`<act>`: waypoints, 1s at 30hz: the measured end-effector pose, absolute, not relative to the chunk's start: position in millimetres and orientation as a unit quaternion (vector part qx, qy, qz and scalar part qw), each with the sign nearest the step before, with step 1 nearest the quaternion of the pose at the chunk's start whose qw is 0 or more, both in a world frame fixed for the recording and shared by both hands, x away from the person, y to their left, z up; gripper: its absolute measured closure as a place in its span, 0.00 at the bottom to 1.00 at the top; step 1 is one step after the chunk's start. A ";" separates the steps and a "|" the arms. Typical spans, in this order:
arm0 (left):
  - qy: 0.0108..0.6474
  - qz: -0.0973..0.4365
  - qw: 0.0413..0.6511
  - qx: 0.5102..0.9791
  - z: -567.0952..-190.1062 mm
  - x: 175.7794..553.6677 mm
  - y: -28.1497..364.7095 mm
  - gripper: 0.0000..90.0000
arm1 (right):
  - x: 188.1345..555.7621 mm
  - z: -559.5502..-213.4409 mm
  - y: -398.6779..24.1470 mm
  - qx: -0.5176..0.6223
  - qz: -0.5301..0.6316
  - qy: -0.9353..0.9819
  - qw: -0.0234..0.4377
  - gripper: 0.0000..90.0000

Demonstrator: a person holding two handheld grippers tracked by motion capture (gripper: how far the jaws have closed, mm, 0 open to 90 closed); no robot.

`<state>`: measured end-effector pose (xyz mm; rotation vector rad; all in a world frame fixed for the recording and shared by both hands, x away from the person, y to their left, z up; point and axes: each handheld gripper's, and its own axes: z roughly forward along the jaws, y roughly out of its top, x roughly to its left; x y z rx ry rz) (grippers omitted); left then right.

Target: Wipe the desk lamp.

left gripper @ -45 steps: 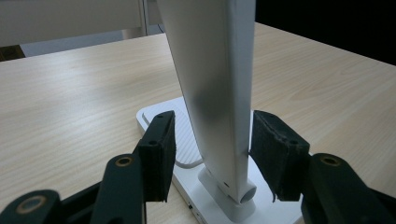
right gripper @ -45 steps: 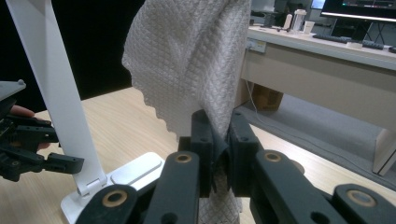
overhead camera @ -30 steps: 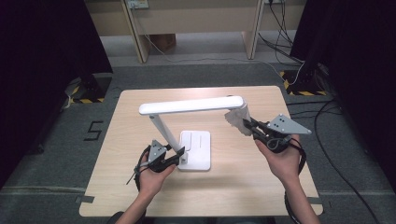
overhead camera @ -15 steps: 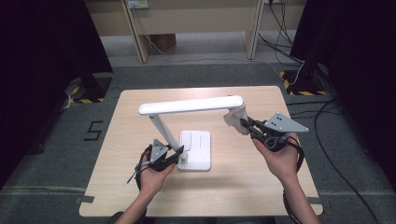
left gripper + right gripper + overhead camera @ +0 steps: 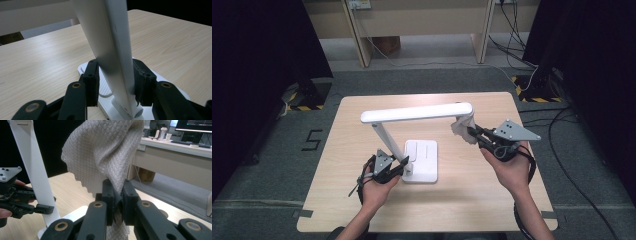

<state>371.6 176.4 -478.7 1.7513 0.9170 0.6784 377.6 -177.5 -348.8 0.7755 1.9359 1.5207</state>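
Two tools engaged: left tool (image 5: 404,162) clamps lamp arm (image 5: 113,50) low near base; right tool (image 5: 473,133) pinches cloth (image 5: 105,152) just ahead, against lamp head (image 5: 417,113). We judge wiping underway, most of head left.

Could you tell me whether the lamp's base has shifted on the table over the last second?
No. The lamp's base sits at the same spot between the table's side edges.

grey carpet floor (image 5: 427,80), black curtains (image 5: 257,65) at both sides, pale wooden bench legs (image 5: 362,35), floor cables (image 5: 522,25)
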 end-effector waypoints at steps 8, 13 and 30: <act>0.379 0.284 0.498 0.727 -478.6 371.0 175.8 0.67 | 378.6 -346.3 -173.5 0.284 0.572 0.719 0.275 0.93; 0.380 0.287 0.496 0.726 -478.8 370.7 175.1 0.67 | 379.0 -342.7 -171.5 0.283 0.578 0.715 0.274 0.93; 0.380 0.287 0.496 0.726 -479.0 370.6 175.0 0.67 | 378.9 -339.0 -164.1 0.274 0.584 0.714 0.272 0.93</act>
